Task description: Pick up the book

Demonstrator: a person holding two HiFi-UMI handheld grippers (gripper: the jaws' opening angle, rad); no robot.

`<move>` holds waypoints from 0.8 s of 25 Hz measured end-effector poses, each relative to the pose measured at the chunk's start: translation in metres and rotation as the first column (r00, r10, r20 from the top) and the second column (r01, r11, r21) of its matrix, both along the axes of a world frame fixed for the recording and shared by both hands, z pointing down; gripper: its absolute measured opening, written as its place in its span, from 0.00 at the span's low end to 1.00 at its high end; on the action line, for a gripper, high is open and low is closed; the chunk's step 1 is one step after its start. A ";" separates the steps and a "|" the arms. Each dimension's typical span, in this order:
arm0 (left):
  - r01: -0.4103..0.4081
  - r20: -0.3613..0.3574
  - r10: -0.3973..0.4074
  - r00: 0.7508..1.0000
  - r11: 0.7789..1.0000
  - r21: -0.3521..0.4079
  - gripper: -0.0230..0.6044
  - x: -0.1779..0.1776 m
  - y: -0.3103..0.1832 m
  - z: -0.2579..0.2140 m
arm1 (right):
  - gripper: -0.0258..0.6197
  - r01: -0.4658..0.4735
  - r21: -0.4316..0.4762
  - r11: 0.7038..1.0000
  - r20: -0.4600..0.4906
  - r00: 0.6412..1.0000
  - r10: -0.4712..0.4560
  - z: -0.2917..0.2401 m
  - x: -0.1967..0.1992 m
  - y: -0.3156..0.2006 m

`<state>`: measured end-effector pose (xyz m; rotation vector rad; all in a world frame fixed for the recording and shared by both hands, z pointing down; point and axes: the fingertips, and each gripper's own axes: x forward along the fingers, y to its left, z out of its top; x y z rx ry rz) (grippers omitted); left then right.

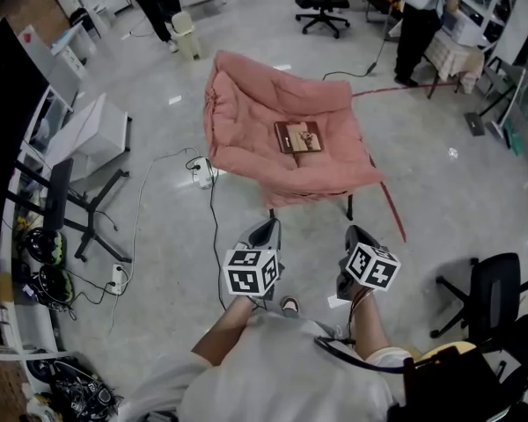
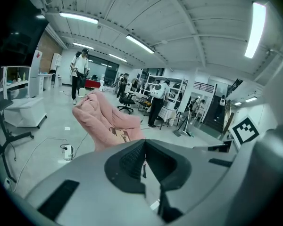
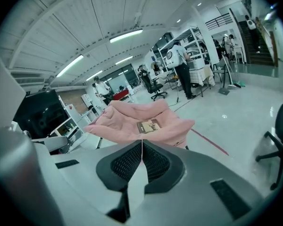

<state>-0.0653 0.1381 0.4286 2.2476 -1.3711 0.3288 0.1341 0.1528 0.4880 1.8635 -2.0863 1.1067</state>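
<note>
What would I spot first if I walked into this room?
A big pink chair stands in the middle of the shiny floor. A brown book lies flat on its seat. Low in the head view, the left claw and the right claw point toward the chair. Both are shut and empty, well short of the book.

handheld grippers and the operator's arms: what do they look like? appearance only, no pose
The left gripper and right gripper have grey moulded bodies. Each carries a white cube with black square markers. Black ribbed pads line the tongs. The person wears a light short-sleeved shirt, and the forearms are bare.
</note>
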 end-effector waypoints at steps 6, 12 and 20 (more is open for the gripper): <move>-0.006 0.007 0.006 1.000 1.000 0.006 0.05 0.004 -0.033 0.000 | 0.09 -0.002 -0.012 1.000 0.009 1.000 0.003 0.006 0.004 -0.026; -0.047 0.011 0.046 0.999 0.999 0.022 0.05 0.016 -0.078 0.003 | 0.09 -0.040 -0.021 0.999 0.004 0.999 0.040 0.014 0.018 -0.059; -0.080 0.006 0.079 0.997 0.997 0.021 0.05 0.026 -0.162 0.010 | 0.09 -0.027 -0.021 0.999 -0.038 0.999 0.026 0.006 0.027 -0.135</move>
